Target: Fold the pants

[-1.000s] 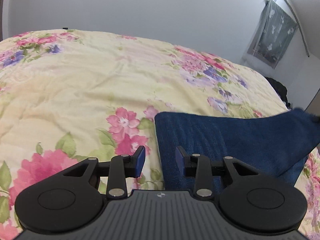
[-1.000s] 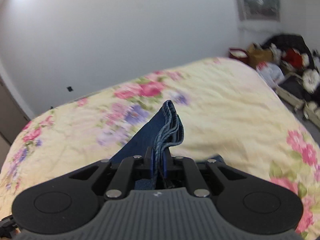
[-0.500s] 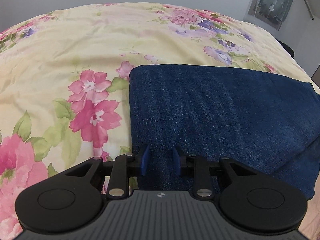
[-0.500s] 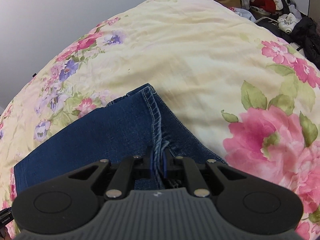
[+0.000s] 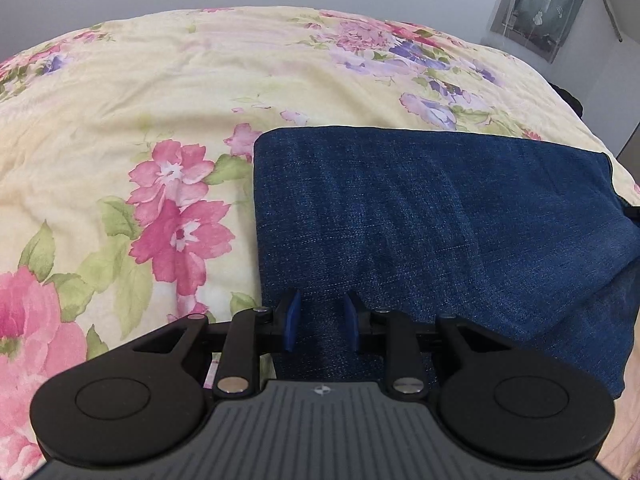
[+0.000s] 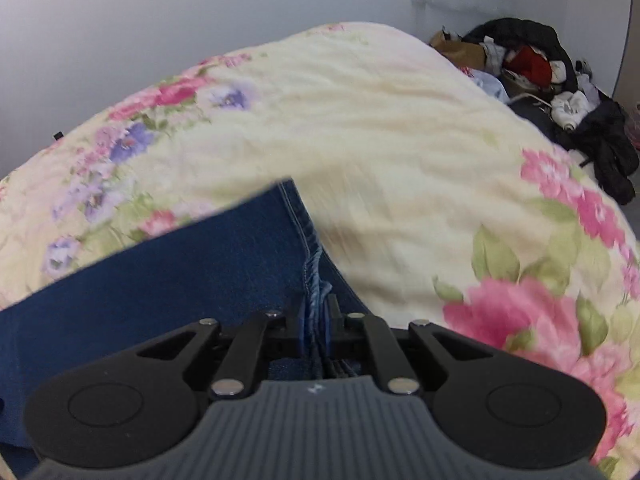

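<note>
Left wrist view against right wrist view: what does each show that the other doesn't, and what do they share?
Only the left wrist view shows the left hand-held gripper, its jaws apart over the jeans' near edge, and the folded left edge. Only the right wrist view shows the right hand-held gripper shut on the stitched hem, plus a clothes pile beside the bed. Both show the jeans lying on the floral bedspread and a wall hanging.
</note>
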